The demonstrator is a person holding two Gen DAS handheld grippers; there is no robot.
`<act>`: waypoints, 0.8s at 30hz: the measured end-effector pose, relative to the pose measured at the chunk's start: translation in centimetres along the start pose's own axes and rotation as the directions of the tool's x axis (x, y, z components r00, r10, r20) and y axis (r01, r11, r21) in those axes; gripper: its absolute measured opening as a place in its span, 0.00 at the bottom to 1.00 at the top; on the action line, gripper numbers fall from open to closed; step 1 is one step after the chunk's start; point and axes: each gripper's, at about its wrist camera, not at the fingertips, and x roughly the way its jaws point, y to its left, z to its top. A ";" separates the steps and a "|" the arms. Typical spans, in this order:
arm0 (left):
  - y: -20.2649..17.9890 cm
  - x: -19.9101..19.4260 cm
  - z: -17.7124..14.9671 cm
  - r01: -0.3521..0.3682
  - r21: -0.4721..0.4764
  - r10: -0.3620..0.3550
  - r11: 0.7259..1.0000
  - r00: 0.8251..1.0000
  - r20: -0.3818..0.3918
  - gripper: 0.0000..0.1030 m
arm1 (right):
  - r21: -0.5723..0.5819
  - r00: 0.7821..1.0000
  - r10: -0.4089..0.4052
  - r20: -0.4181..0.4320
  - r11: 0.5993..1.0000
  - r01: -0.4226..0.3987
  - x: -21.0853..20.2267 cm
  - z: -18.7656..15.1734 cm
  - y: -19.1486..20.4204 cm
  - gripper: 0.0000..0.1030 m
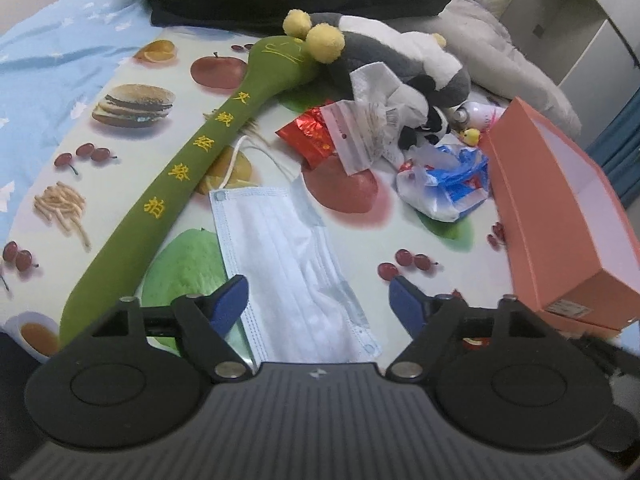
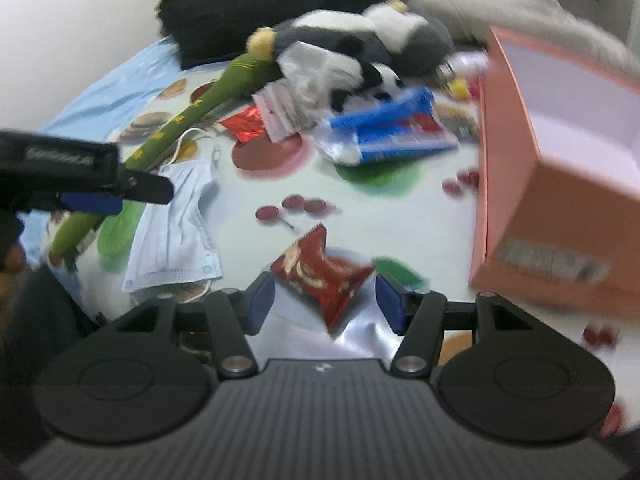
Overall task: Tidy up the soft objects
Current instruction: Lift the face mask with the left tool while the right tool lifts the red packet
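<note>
1. Left gripper (image 1: 318,300) stands wide with nothing pinched; the pale blue pleated face mask (image 1: 288,264) lies flat on the fruit-printed cloth (image 1: 120,128) right below and between its blue fingertips (image 1: 228,298), reaching back under the tool's body.

2. Right gripper (image 2: 326,300) is roughly half open, pads not pressing anything. The crinkled red foil snack packet (image 2: 320,272) sits on the cloth between and just ahead of its tips, one corner pointing back into the gap.

3. My read: each tool has one light, flat item lined up. Best practice here is to come down squarely and pinch an edge or a raised fold, since a flat mask gives little to bite.

4. For the packet, the crimped end looks the surest hold; foil may slip or crackle away if squeezed mid-body.

5. The open salmon-orange cardboard box (image 2: 560,184) stands near, to the right of both tools, its white inside visible and a likely place to put things.

6. Farther back, the long green plush stick with yellow embroidery (image 1: 188,160) leans into the grey-and-white plush toy (image 1: 400,52), well clear of both grippers.
</note>
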 end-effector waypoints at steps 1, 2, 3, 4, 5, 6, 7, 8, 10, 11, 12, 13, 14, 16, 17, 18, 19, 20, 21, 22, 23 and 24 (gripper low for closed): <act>-0.2 0.4 0.0 -0.015 0.011 0.015 1.000 1.000 -0.003 0.85 | -0.037 1.000 -0.001 0.004 0.999 0.001 0.2 0.2 0.1 0.57; -0.4 0.8 -0.1 -0.035 0.023 0.036 0.999 0.999 -0.013 0.85 | -0.080 1.000 0.004 -0.002 0.997 -0.004 0.5 0.4 0.2 0.57; -0.5 1.3 -0.1 -0.049 0.030 0.050 0.998 0.999 -0.021 0.85 | -0.116 1.000 0.016 -0.017 0.993 -0.017 0.9 0.5 0.3 0.57; -0.6 1.7 -0.1 -0.060 0.037 0.061 0.998 0.998 -0.025 0.85 | -0.146 0.999 0.027 -0.032 0.989 -0.031 1.3 0.6 0.3 0.57; -0.8 2.1 -0.1 -0.072 0.047 0.073 0.996 0.997 -0.027 0.86 | -0.174 0.998 0.036 -0.047 0.984 -0.043 1.7 0.7 0.4 0.57; -1.0 2.6 -0.1 -0.094 0.061 0.096 0.994 0.995 -0.036 0.86 | -0.192 0.997 0.042 -0.057 0.980 -0.052 2.1 0.8 0.3 0.57; -1.1 3.1 -0.2 -0.106 0.069 0.109 0.992 0.993 -0.045 0.86 | -0.203 0.997 0.046 -0.064 0.978 -0.058 2.5 0.9 0.3 0.57; -1.1 3.6 -0.2 -0.103 0.072 0.107 0.992 0.993 -0.050 0.86 | -0.215 0.995 0.052 -0.080 0.974 -0.068 2.9 1.0 0.2 0.57; -1.2 4.4 -0.2 -0.101 0.063 0.105 0.993 0.992 -0.065 0.86 | -0.243 0.993 0.061 -0.103 0.966 -0.085 3.6 1.0 0.4 0.56; -1.2 4.8 -0.2 -0.096 0.065 0.100 0.993 0.993 -0.065 0.86 | -0.256 0.992 0.065 -0.112 0.962 -0.092 4.0 0.9 0.3 0.56; -1.4 5.2 -0.2 -0.101 0.073 0.106 0.992 0.992 -0.066 0.86 | -0.261 0.990 0.070 -0.123 0.960 -0.100 4.4 0.9 0.4 0.56; -1.6 5.6 -0.2 -0.113 0.088 0.120 0.990 0.990 -0.070 0.85 | -0.263 0.988 0.075 -0.137 0.959 -0.109 4.8 0.9 0.3 0.52; -1.8 5.9 -0.1 -0.127 0.111 0.135 0.986 0.988 -0.068 0.85 | -0.258 0.985 0.086 -0.148 0.958 -0.122 5.1 0.9 0.2 0.49; -2.2 6.4 0.1 -0.146 0.143 0.157 0.979 0.985 -0.066 0.83 | -0.233 0.980 0.117 -0.158 0.960 -0.152 5.4 1.3 -0.2 0.42; -2.4 6.7 0.4 -0.155 0.158 0.168 0.975 0.983 -0.073 0.80 | -0.218 0.978 0.122 -0.168 0.963 -0.157 5.6 1.6 -0.4 0.40; -2.5 6.9 0.7 -0.161 0.173 0.176 0.972 0.981 -0.076 0.75 | -0.201 0.977 0.117 -0.177 0.968 -0.153 5.8 1.9 -0.5 0.37; -2.7 7.1 0.9 -0.167 0.194 0.186 0.967 0.979 -0.082 0.72 | -0.186 0.976 0.114 -0.185 0.971 -0.149 5.9 2.2 -0.6 0.36; -2.8 7.3 1.3 -0.173 0.215 0.196 0.961 0.977 -0.090 0.69 | -0.169 0.974 0.117 -0.196 0.974 -0.151 6.0 2.5 -0.8 0.36; -2.8 7.4 1.6 -0.171 0.224 0.196 0.960 0.976 -0.096 0.63 | -0.138 0.971 0.122 -0.206 0.979 -0.152 6.2 2.8 -1.0 0.36; -2.9 7.6 2.1 -0.167 0.226 0.194 0.960 0.975 -0.106 0.60 | -0.108 0.969 0.127 -0.213 0.982 -0.152 6.4 3.0 -1.2 0.35; -2.9 7.8 2.6 -0.168 0.226 0.198 0.959 0.973 -0.116 0.53 | -0.071 0.966 0.133 -0.221 0.986 -0.152 6.6 3.4 -1.5 0.35; -2.9 8.0 3.1 -0.173 0.226 0.205 0.959 0.971 -0.127 0.46 | -0.041 0.964 0.134 -0.229 0.988 -0.147 6.7 3.6 -1.7 0.35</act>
